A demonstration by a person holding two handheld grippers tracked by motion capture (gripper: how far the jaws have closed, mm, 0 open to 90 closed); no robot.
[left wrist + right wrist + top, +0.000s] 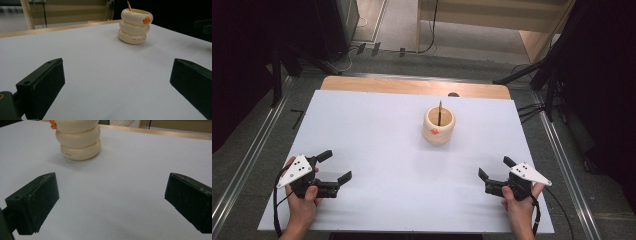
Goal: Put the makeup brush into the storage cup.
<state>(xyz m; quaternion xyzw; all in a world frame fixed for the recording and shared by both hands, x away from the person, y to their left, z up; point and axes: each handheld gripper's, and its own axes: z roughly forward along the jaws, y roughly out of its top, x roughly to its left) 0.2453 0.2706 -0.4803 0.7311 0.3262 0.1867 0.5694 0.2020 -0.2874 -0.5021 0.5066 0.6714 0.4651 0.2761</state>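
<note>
both claws (335,166) (495,167) well short of holder (439,126)

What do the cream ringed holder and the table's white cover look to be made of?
Cream three-ring holder: likely glazed ceramic or glossy plastic, going by its smooth rounded bulges with a soft sheen and small printed text on the lowest ring. White table cover: matte sheet, perhaps paper or laminate, lying flat over a wooden tabletop.

White-covered desk with one holder standing on it

I see the desk (377,145) covered by a pale white sheet, with a strip of bare wood showing along its far edge. On it, right of centre and toward the far side, stands a cream holder (439,125) built like three stacked rings, upright, with an orange mark on its side and a thin dark stick rising from its opening.
</note>
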